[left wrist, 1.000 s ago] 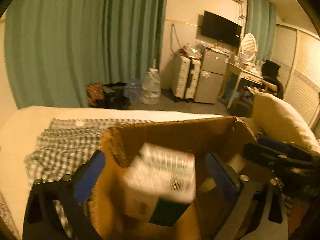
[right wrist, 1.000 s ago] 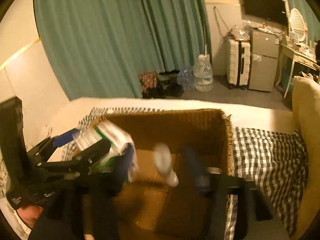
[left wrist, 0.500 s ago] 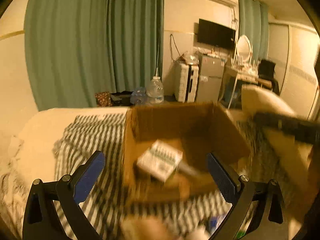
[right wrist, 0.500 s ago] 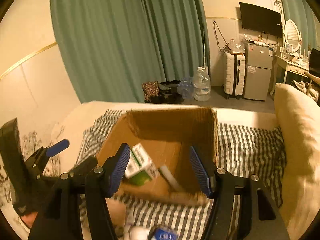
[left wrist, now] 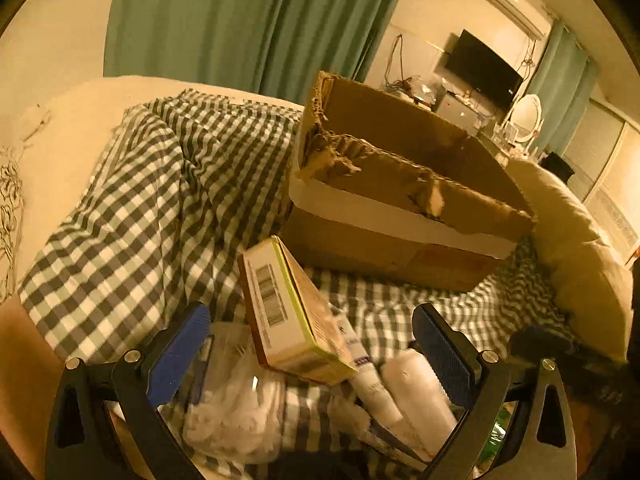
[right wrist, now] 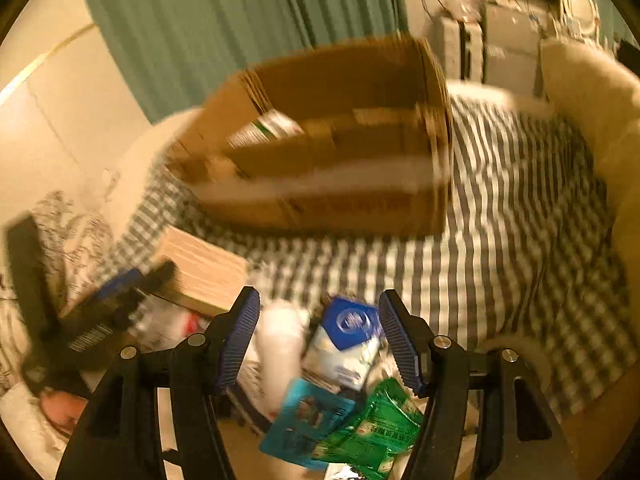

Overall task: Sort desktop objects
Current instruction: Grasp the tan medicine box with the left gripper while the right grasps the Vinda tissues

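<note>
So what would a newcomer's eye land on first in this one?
Probably the torn cardboard box sitting on the checked blanket, its near rim ragged. Next, the heap of small items in the foreground: a tilted barcoded carton between the left gripper fingers, and a blue-and-white pack beside a green packet between the open right gripper fingers.

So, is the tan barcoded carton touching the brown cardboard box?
Apart. The left wrist view shows checked cloth between the tan barcoded carton and the brown cardboard box.

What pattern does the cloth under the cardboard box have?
A dark-and-white check; the cloth shows best in the left wrist view.
</note>
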